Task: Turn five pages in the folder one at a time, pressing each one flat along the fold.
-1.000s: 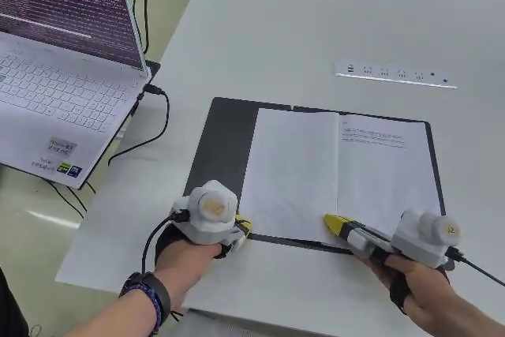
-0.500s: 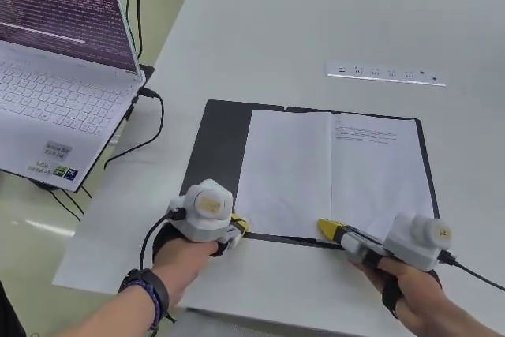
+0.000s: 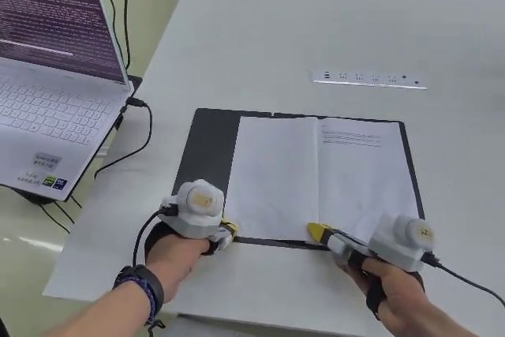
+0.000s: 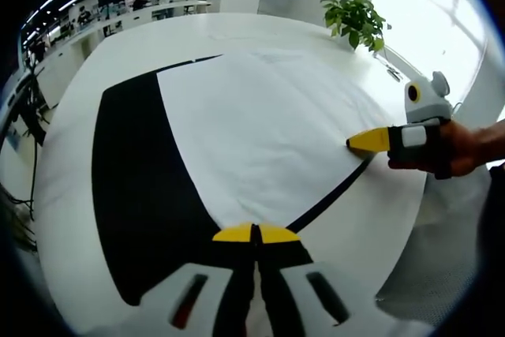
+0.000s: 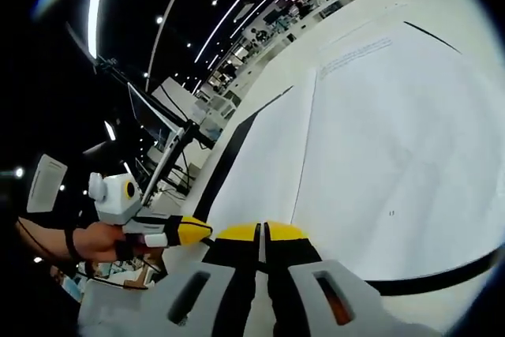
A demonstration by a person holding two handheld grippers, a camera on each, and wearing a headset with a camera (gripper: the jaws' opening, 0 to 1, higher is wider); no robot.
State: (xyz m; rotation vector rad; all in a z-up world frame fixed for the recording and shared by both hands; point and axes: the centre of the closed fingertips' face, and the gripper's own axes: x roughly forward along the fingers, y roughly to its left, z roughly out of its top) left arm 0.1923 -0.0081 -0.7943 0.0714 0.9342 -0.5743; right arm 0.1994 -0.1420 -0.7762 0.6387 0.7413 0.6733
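Seemingly at folder [image 3: 207,155] near edge: left gripper [image 4: 254,233], right gripper [image 5: 262,231], jaws closed, empty.

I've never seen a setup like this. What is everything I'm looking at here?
table: one, white, under everything
folder: one, black, open flat near the front edge
pages: two showing, white; left page blank, right page with print at its top
laptop: one, white, open at the left, screen lit
cable: one, black, plugged into the laptop's side
socket strip: one, white, beyond the folder
plant: one, green, far end of the table
left hand-held gripper: white, yellow tips, shut, at the left page's bottom corner
right hand-held gripper: white, yellow tips, shut, at the bottom of the fold
hands: two, left hand and right hand, one per gripper
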